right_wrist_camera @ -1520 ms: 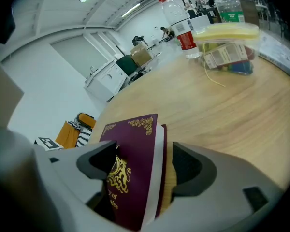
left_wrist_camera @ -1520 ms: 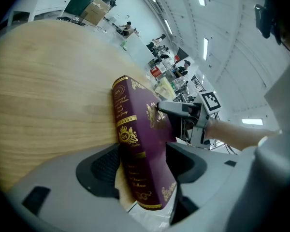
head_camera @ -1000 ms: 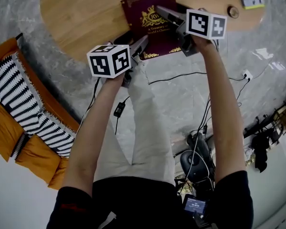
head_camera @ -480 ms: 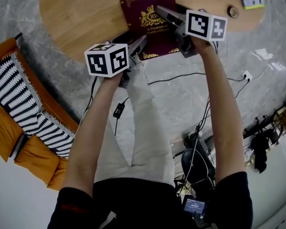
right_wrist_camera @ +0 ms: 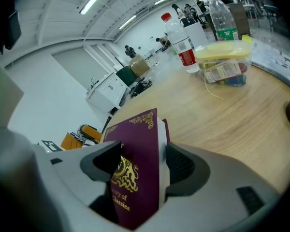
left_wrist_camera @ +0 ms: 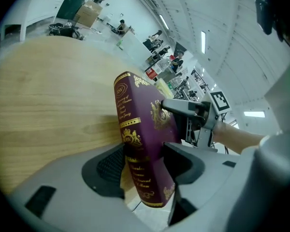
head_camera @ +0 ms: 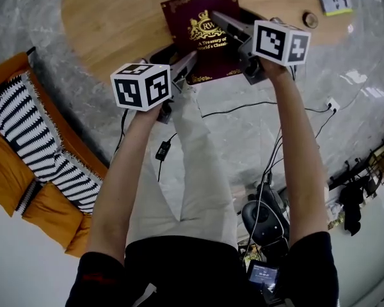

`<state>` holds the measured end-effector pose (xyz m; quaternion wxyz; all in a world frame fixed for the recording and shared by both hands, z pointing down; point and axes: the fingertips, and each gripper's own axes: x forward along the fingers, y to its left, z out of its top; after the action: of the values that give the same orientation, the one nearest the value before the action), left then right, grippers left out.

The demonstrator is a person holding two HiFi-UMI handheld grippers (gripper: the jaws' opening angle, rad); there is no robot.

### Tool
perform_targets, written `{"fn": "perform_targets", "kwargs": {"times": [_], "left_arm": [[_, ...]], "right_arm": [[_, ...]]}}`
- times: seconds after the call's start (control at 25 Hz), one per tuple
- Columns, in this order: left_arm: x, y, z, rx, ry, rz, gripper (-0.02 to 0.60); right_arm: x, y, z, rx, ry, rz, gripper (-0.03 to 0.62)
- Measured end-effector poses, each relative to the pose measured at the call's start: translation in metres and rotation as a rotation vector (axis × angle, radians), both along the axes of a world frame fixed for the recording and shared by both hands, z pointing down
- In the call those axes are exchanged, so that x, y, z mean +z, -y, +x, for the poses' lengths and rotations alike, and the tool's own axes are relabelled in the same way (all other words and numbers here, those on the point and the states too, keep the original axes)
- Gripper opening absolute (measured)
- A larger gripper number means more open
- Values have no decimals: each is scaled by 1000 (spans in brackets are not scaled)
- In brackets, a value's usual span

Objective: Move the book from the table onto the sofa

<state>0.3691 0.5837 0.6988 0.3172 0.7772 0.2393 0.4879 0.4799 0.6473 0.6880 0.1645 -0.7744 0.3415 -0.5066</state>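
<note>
left gripper (left_wrist_camera: 144, 161), right gripper (right_wrist_camera: 141, 170), jaws just closing on book (head_camera: 201, 32), at table (head_camera: 115, 18) edge

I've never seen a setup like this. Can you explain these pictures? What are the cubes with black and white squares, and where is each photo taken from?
There is no robot: a person holds a two-jaw clamp in each hand, and the patterned cubes are parts of those clamps. One picture comes from a camera on the person's head, looking down. The other two come from cameras riding on each clamp, looking along its jaws. The left gripper and right gripper have just been closing, and each pinches the dark red book between its jaws, at the edge of the wooden table. Also on the table: bottles and a clear plastic box. The orange sofa stands to the person's left.
</note>
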Motion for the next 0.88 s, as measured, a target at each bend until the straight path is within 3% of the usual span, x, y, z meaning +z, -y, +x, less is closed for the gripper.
{"fn": "perform_targets", "kwargs": {"times": [0.52,0.88], "left_arm": [[-121,20,29,58,-172,52,262],[-208,25,24,81,-252,50,263]], "right_arm": [[-137,9,19,92,-176,53,299],[-234,13,9,100,-283,67,299]]}}
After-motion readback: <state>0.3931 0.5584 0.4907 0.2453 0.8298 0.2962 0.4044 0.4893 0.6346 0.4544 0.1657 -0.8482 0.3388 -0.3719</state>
